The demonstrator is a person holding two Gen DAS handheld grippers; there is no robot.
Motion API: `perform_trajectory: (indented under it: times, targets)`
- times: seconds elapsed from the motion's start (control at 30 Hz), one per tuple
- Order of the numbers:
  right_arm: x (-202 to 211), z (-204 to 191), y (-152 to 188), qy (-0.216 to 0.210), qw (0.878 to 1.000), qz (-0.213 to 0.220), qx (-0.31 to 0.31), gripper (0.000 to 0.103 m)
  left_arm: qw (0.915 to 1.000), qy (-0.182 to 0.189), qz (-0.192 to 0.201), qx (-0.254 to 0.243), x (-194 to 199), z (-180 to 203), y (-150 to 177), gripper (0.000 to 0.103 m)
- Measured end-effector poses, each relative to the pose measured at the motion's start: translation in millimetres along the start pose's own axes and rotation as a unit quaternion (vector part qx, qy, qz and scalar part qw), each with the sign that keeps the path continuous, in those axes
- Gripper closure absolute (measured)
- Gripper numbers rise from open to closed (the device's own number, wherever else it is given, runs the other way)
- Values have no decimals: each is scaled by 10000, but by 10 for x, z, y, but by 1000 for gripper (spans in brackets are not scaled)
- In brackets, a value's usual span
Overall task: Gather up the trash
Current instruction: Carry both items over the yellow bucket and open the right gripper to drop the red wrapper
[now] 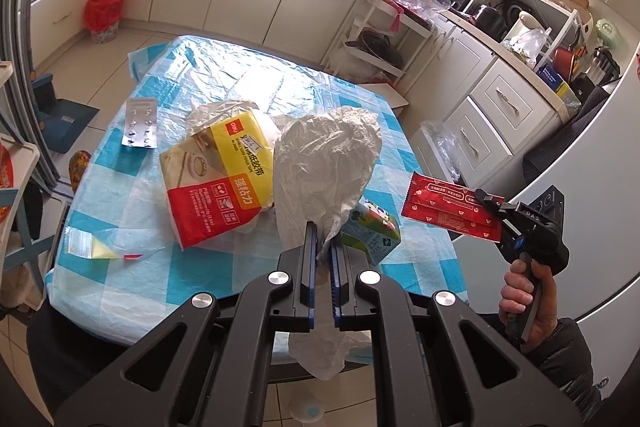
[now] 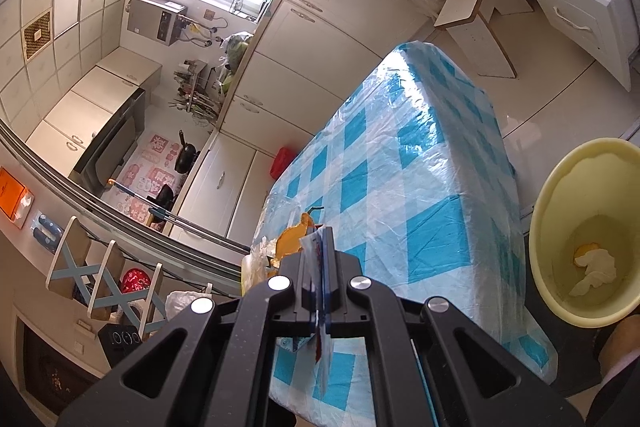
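Note:
In the left wrist view my left gripper (image 1: 323, 247) is shut on the lower end of a crumpled white plastic bag (image 1: 324, 163), which stands up above the checked table (image 1: 132, 195). To the right, off the table's edge, a hand holds my right gripper (image 1: 496, 211), shut on the end of a red sachet (image 1: 448, 211). In the right wrist view the sachet (image 2: 314, 259) shows edge-on between the shut fingers of the right gripper (image 2: 322, 239). A yellow bin (image 2: 560, 187) with a tissue and peel inside stands lower right, beside the table.
On the table lie a yellow-and-red package (image 1: 216, 179), a blister pack (image 1: 140, 123), a green carton (image 1: 372, 237), a small clear sachet (image 1: 90, 245) and orange peel (image 2: 294, 239). A red bin (image 1: 103, 15) stands on the floor by the cabinets. A white stool (image 2: 476, 15) stands beyond the table.

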State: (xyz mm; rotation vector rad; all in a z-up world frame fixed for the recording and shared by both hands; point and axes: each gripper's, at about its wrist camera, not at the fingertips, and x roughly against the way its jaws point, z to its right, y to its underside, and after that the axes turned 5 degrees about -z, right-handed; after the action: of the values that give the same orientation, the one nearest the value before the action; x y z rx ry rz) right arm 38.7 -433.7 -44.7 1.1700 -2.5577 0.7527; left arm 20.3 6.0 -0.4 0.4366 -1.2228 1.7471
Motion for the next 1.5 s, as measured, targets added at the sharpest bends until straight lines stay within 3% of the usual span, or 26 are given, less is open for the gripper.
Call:
perform_trajectory:
  times: [0.27,0.43,0.53,0.67,0.8,0.93,0.97,1.0,1.07,1.17,1.33,1.4,1.5]
  targets:
    - [311,180,-78,124,9979,569,-296,100,9997,207,-50,-113,-120,142,-84,97]
    - [617,298,-107,520,9904,1190,-472,100,9990,387,-95,-185,-202,263,-142,97]
    - [746,383,-111,924,9829,1477,-599,100,9982,529,-120,-247,-263,368,-187,97]
    - [766,516,-139,1801,9682,1571,-733,100,9963,746,-147,-394,-360,587,-265,97]
    - [603,681,-235,2743,9497,1338,-706,100,9938,949,-201,-544,-475,845,-332,97]
    - [328,855,-343,3352,9350,946,-670,100,9908,1132,-267,-698,-604,1129,-379,97]
    - [273,915,-364,3470,9312,857,-711,95,9900,1162,-289,-739,-643,1203,-381,97]
    - [243,988,-372,3546,9285,774,-780,76,9894,1185,-310,-775,-681,1261,-384,97]
    - [254,1059,-402,3692,9213,808,-911,54,9877,1249,-375,-862,-765,1403,-389,97]
    - [334,989,-447,3541,9261,921,-923,53,9847,1343,-507,-984,-912,1618,-381,97]
    - [608,473,-564,3180,9392,1247,-360,41,9775,1502,-807,-1239,-1284,2038,-314,97]
    - [748,195,-587,3195,9363,1451,164,32,9746,1550,-955,-1303,-1487,2196,-263,97]
    - [965,-83,-538,3334,9180,1972,853,25,9720,1641,-1190,-1191,-1828,2368,-207,97]
